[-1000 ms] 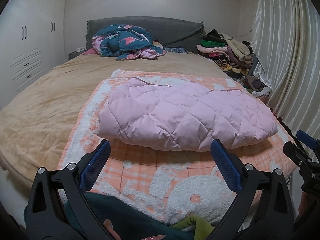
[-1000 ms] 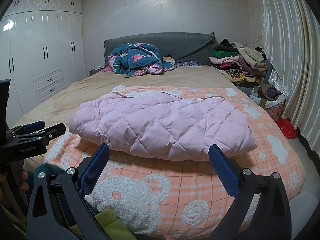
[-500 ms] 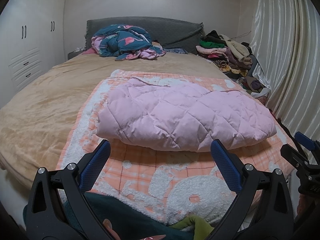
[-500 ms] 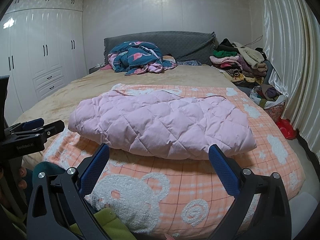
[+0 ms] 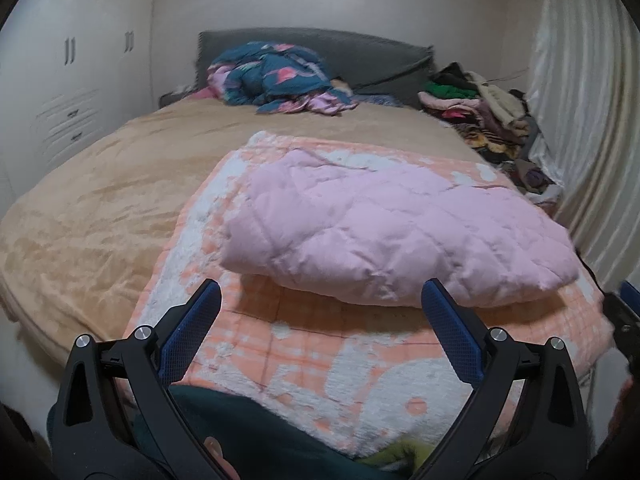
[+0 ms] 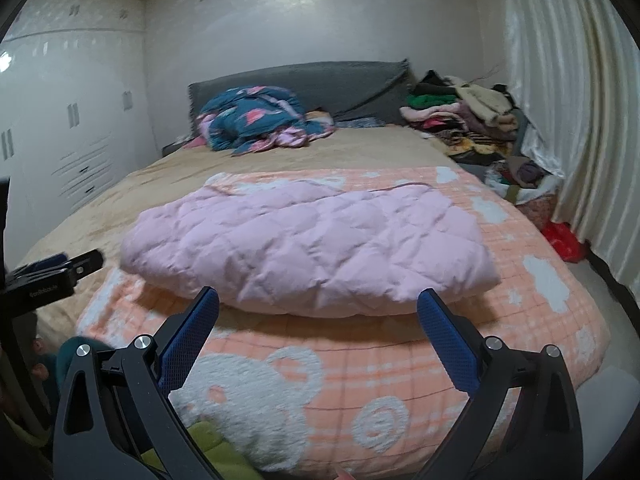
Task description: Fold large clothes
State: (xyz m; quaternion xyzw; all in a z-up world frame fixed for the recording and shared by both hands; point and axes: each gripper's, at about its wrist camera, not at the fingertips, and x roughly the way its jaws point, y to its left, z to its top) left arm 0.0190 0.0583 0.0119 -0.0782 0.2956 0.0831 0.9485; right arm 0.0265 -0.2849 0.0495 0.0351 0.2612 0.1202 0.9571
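**Both tools empty and advancing on the folded pink jacket**

Left side: the white wardrobe (image 6: pixel 76 152) is seen along the wall, then the tan bedspread (image 5: pixel 100 208). The left tool (image 5: pixel 320 328) is held spread wide, nothing between its blue pads (image 5: pixel 190 332). Compared with the frames of the preceding second, it is seen tipped and brought slightly nearer the bed, and the view is motion-blurred, so a move is judged under way.

Centre: the pink quilted jacket (image 5: pixel 384 232) is found lying as a thick folded bundle on the orange bear-print blanket (image 6: pixel 360 368), which is spread over the foot of the bed. The jacket's position and shape are unchanged over the second. It is touched by neither tool. A further fold or a lift-away is judged to be the next step; which one cannot be told.

Right side: the right tool (image 6: pixel 318 328) is likewise held wide apart and empty, short of the jacket's near edge. Beyond, a blue patterned quilt (image 6: pixel 252 120) is heaped against the grey headboard (image 6: pixel 352 84); a pile of clothes (image 6: pixel 460 120) is stacked beside the pale curtain (image 6: pixel 568 120).
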